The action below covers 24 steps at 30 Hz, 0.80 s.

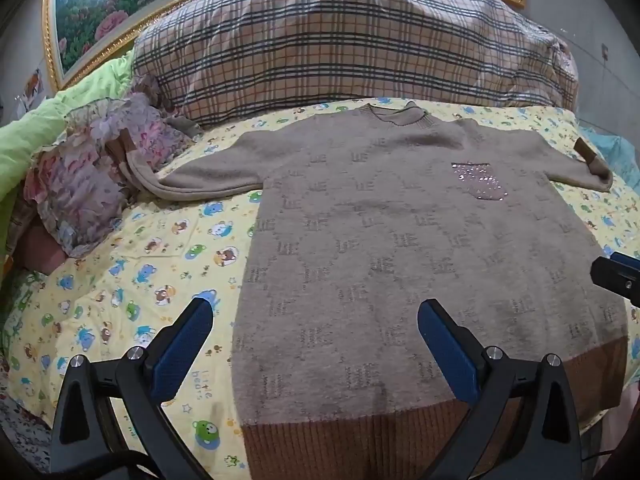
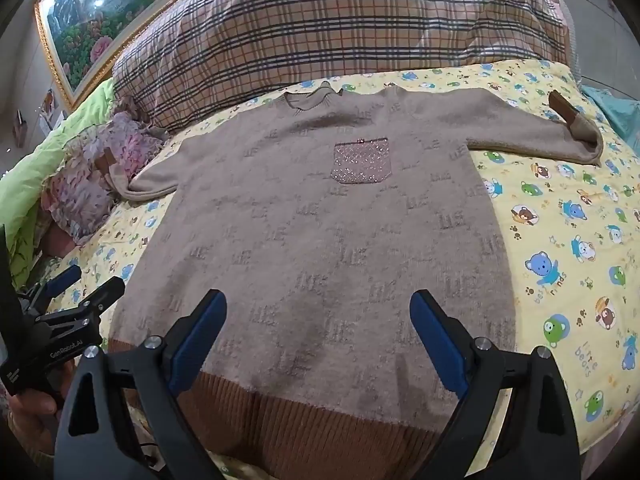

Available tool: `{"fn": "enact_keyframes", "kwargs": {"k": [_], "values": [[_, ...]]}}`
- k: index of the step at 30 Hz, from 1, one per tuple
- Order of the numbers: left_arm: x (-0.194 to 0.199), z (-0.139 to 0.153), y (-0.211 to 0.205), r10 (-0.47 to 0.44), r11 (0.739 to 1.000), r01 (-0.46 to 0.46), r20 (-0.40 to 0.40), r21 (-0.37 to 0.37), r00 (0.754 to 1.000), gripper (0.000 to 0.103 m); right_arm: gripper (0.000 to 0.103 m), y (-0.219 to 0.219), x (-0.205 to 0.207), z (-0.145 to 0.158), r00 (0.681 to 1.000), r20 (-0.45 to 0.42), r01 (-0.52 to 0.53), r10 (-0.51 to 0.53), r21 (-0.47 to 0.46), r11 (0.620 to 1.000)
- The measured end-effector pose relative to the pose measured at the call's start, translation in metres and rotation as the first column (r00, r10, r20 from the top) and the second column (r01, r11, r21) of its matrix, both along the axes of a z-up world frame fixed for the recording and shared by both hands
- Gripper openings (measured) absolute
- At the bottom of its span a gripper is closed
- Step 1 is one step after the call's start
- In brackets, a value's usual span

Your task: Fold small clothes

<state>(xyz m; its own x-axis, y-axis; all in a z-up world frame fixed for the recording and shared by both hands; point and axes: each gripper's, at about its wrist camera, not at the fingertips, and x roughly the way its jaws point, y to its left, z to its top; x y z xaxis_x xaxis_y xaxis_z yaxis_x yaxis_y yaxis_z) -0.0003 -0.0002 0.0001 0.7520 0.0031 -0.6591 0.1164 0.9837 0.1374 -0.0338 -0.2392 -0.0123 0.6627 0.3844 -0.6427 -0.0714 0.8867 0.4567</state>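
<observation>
A small beige knit sweater lies flat and face up on the bed, collar far, brown ribbed hem near. It has a sparkly chest pocket and both sleeves spread out sideways. My left gripper is open and empty, hovering over the hem's left part. The sweater also shows in the right wrist view, with the pocket in the middle. My right gripper is open and empty above the lower middle of the sweater. The left gripper shows at the left edge there.
A yellow bear-print sheet covers the bed. A plaid pillow lies behind the sweater. A floral cloth pile and a green blanket sit at the left. A framed painting hangs on the wall.
</observation>
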Motion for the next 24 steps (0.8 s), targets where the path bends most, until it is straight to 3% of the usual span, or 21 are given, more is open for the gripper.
{"fn": "enact_keyframes", "kwargs": {"k": [8,22,24], "values": [[-0.0019,-0.0006,-0.0035,0.003,0.998,-0.002,-0.010,0.059,1.000,0.103,0.093,0.0004,-0.0043,0.0004,1.000,0.002,-0.004,0.004,0.005,1.000],[0.0030,0.0019,0.0017,0.005,1.000,-0.005,-0.011,0.005,1.000,0.103,0.093,-0.0043,-0.0059,0.0064,1.000,0.015,0.012,-0.012,0.012,1.000],[0.0052,0.0015,0.0017,-0.007,1.000,0.006,-0.039,-0.005,0.999,0.103,0.093,-0.0053,-0.0056,0.0067,1.000,0.015,0.014,-0.014,0.014,1.000]]}}
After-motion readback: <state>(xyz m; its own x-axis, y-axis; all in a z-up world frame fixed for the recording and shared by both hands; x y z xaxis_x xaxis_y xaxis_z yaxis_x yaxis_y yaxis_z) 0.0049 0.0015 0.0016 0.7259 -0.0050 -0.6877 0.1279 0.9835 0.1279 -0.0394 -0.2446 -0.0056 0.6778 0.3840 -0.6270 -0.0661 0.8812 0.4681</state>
